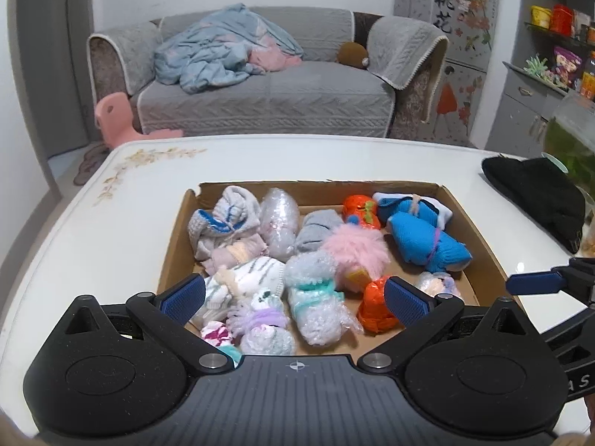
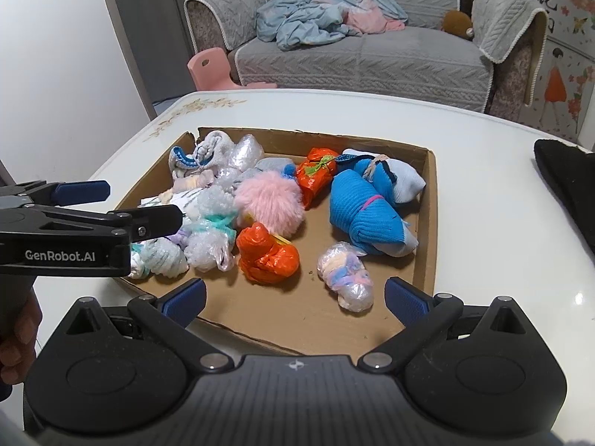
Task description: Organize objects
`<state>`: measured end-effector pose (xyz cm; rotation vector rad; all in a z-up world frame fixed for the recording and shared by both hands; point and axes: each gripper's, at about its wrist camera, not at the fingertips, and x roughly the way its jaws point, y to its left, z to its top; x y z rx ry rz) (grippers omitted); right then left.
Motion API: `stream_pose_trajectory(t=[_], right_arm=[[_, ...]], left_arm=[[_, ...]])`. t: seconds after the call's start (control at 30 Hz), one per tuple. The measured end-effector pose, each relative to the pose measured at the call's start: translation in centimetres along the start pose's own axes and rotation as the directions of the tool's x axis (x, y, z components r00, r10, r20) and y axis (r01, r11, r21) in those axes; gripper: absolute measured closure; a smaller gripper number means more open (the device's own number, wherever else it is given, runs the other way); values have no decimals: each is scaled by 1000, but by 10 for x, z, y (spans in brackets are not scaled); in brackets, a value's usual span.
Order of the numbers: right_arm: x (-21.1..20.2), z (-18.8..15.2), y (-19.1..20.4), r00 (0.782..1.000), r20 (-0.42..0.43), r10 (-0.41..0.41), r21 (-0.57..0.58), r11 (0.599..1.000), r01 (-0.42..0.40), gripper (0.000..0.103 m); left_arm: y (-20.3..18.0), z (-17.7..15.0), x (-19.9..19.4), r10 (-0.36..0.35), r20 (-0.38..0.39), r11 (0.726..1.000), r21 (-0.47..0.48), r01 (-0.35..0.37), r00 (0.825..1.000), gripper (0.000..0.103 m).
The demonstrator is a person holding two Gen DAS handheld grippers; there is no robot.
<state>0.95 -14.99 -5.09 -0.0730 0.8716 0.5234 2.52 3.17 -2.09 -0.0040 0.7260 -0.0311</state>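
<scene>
A shallow cardboard box [image 1: 465, 223] [image 2: 431, 204] on the white table holds several wrapped bundles. Among them are a pink fluffy ball [image 1: 353, 245] [image 2: 269, 195], a blue sock bundle [image 1: 424, 238] [image 2: 364, 208], two orange foil bundles [image 1: 372, 304] [image 2: 266, 254] and a pastel bubble-wrapped bundle [image 2: 347, 273]. My left gripper [image 1: 293, 297] [image 2: 144, 202] hangs open over the box's near left part, its pads touching nothing. My right gripper [image 2: 295, 299] stands wide open above the box's near edge, with only bare cardboard between its fingers. One of its fingers [image 1: 535, 282] shows at the right of the left wrist view.
A black cloth [image 1: 535, 200] [image 2: 565, 186] lies on the table right of the box. A glass bowl with green plants [image 1: 569, 137] stands behind it. Beyond the table are a grey sofa [image 1: 260, 93] and a pink stool [image 1: 111, 111]. A hand [image 2: 15, 334] holds the left gripper.
</scene>
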Motion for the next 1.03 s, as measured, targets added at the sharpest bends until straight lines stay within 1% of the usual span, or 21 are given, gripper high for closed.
stream_pose_trajectory(t=[0.37, 0.6, 0.77, 0.93, 1.03], right_arm=[[1, 0, 6, 1000, 4, 8, -3, 1000, -8, 1], [3, 0, 8, 1000, 7, 12, -8, 1000, -12, 1], [4, 1, 8, 1000, 7, 12, -6, 1000, -12, 1], [4, 3, 8, 1000, 10, 13, -4, 1000, -13, 1], [4, 5, 11, 1000, 17, 18, -10, 1000, -18, 1]], left_arm=[[10, -1, 2, 60, -7, 998, 4, -60, 998, 1], [9, 1, 0, 52, 2, 999, 13, -52, 999, 1], [14, 4, 3, 56, -11, 998, 3, -56, 998, 1], [16, 9, -3, 69, 22, 997, 17, -69, 997, 1], [15, 12, -6, 102, 40, 994, 37, -103, 994, 1]])
